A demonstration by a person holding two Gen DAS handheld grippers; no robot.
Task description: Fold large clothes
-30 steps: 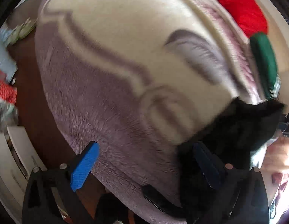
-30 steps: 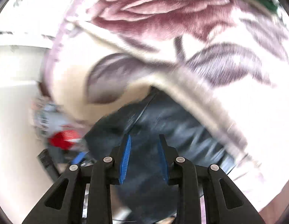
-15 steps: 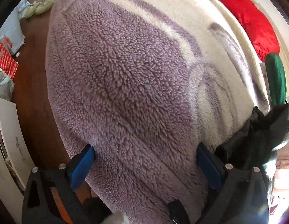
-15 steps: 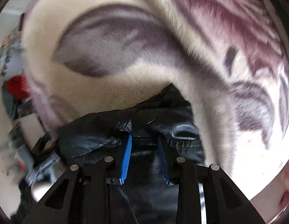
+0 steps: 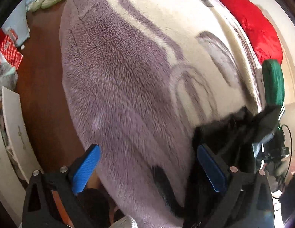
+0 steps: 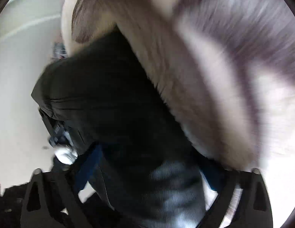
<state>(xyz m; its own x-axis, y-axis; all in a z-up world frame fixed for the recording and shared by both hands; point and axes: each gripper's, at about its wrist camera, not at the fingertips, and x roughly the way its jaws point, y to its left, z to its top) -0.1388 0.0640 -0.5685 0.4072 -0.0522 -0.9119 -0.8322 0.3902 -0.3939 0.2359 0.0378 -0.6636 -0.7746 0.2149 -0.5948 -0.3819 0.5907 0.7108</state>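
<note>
The left gripper [image 5: 147, 167] hangs with its jaws spread wide over the plush blanket [image 5: 128, 85], gripping nothing; the black jacket [image 5: 233, 131] lies bunched just off its right pad, toward the right gripper [image 6: 145, 171], whose jaws are opening with dark leather lying between them; so the right hand is nearer; no containers show.

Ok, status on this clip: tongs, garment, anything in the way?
Left tongs open over the fleece blanket. Right tongs opening, black leather garment between them. Blanket edge overlaps the garment.
</note>
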